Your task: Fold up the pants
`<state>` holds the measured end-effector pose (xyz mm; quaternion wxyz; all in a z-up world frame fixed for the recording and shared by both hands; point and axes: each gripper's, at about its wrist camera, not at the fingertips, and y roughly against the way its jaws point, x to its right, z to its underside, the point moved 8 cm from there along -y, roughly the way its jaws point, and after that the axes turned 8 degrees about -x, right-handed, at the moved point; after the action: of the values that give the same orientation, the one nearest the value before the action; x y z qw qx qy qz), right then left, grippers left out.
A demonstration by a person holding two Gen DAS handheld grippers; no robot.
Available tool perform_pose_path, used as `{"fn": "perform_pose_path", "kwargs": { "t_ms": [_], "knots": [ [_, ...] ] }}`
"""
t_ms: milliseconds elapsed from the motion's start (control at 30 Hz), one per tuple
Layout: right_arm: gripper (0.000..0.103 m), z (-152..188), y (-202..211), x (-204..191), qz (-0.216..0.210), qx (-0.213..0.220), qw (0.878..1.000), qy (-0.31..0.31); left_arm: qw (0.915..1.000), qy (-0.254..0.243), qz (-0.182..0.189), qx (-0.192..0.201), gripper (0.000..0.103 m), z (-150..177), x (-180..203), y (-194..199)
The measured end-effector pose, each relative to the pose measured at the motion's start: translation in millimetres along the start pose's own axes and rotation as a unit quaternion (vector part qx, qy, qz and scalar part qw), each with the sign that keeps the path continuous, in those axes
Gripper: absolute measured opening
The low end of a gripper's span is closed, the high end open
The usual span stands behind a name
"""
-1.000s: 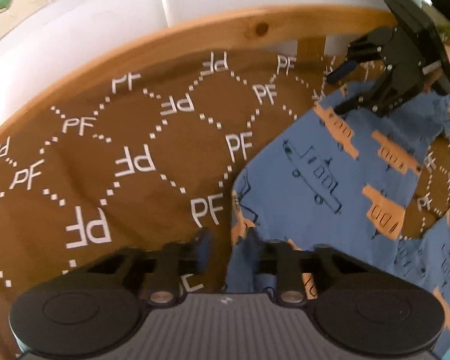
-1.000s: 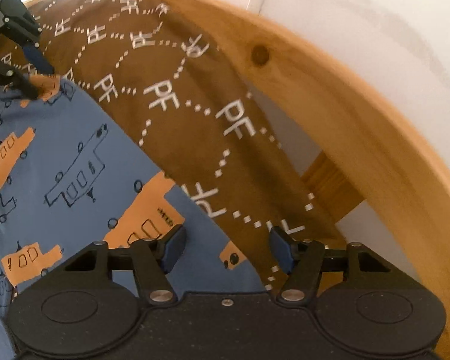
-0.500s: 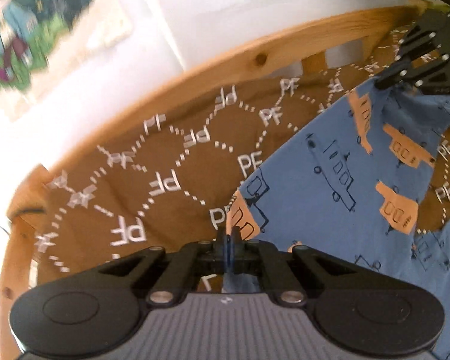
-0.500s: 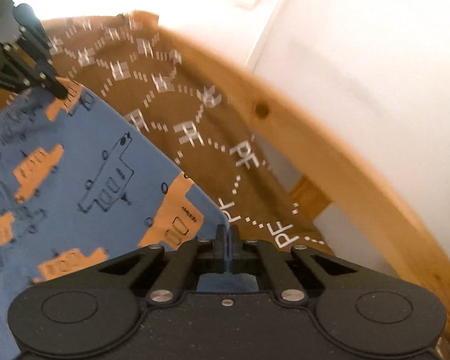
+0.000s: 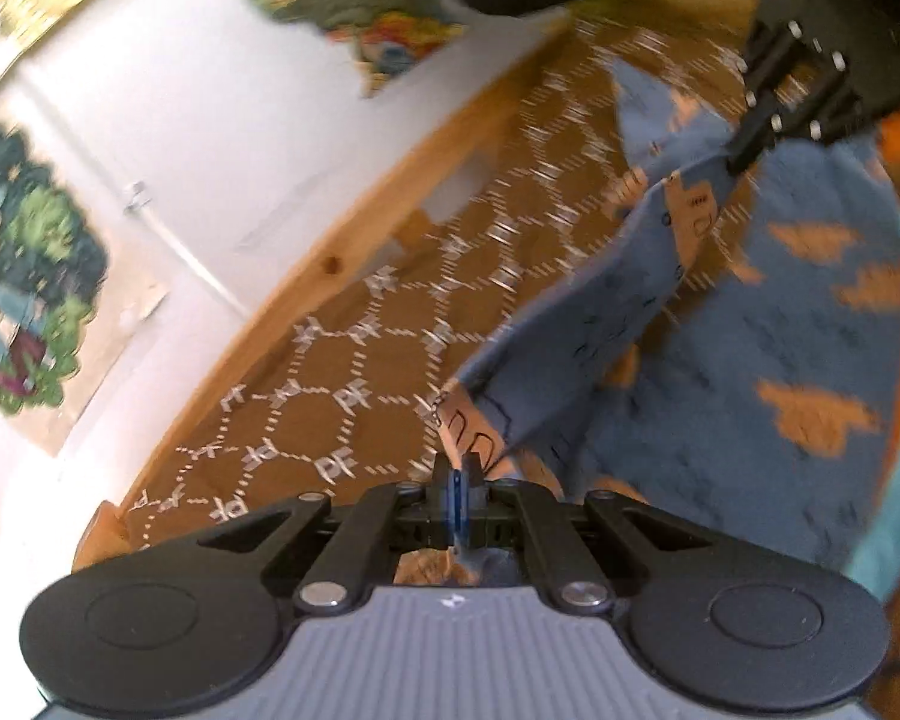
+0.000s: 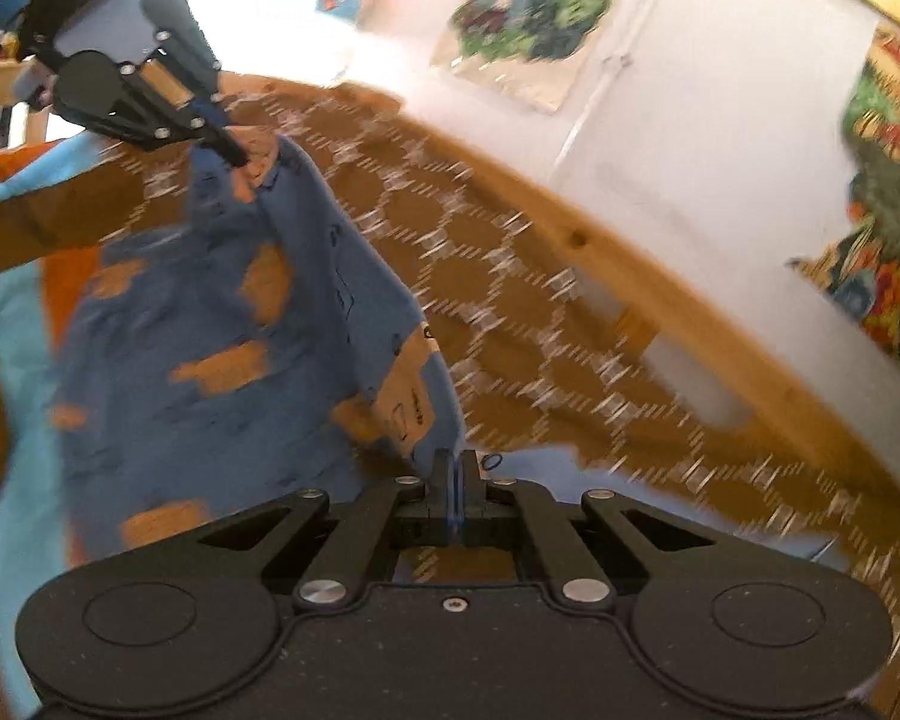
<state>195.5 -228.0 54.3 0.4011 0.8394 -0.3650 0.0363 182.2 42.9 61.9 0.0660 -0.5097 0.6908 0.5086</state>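
Note:
The pants [image 5: 750,360] are blue with orange vehicle prints and lie on a brown patterned bedcover [image 5: 360,372]. My left gripper [image 5: 457,474] is shut on one corner of the pants' far edge and holds it above the cover. My right gripper [image 6: 453,468] is shut on the other corner of that edge. The lifted edge hangs stretched between the two grippers. The pants also show in the right wrist view [image 6: 222,348]. The right gripper shows in the left wrist view [image 5: 744,156], and the left gripper shows in the right wrist view [image 6: 234,153].
A curved wooden bed rail [image 5: 354,246] borders the cover on the far side, also in the right wrist view [image 6: 678,312]. Behind it is a white wall with colourful posters [image 5: 24,276]. A light blue and orange blanket [image 6: 12,372] lies under the pants.
Both grippers closed on the pants' far corners and have risen, lifting that edge off the cover. The views have tilted up toward the wall.

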Motion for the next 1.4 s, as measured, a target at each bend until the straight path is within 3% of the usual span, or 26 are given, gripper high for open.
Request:
{"fn": "perform_pose_path", "kwargs": {
  "t_ms": [200, 400, 633, 800, 1133, 1233, 1300, 1367, 1400],
  "knots": [
    [0.000, 48, -15, -65, -0.017, -0.044, 0.999, -0.007, 0.9981, -0.056, 0.019, -0.015, 0.002, 42, 66, -8],
    [0.000, 68, -27, -91, -0.002, -0.054, 0.999, -0.006, 0.9893, -0.141, 0.005, -0.037, 0.002, 74, 101, -22],
    [0.000, 71, -13, -90, -0.002, -0.052, 0.999, -0.009, 0.9890, -0.143, 0.009, -0.036, 0.001, 75, 99, -13],
    [0.000, 82, -9, -104, -0.016, -0.065, 0.998, 0.001, 0.9881, -0.132, 0.046, -0.064, 0.001, 87, 110, -16],
    [0.003, 89, -17, -112, -0.022, -0.084, 0.996, 0.023, 0.9842, -0.123, 0.073, -0.105, 0.006, 100, 117, -26],
    [0.023, 88, -13, -103, -0.029, -0.087, 0.996, -0.005, 0.9845, -0.101, 0.089, -0.112, 0.020, 99, 115, -24],
    [0.066, 87, -6, -93, -0.031, -0.085, 0.995, -0.043, 0.9850, -0.048, 0.111, -0.123, 0.034, 97, 106, -22],
    [0.081, 87, 4, -78, -0.024, -0.076, 0.993, -0.091, 0.9839, 0.009, 0.127, -0.125, 0.060, 92, 101, -19],
    [0.086, 88, 8, -70, -0.013, -0.074, 0.991, -0.115, 0.9825, 0.039, 0.134, -0.123, 0.067, 87, 97, -17]
  ]
}}
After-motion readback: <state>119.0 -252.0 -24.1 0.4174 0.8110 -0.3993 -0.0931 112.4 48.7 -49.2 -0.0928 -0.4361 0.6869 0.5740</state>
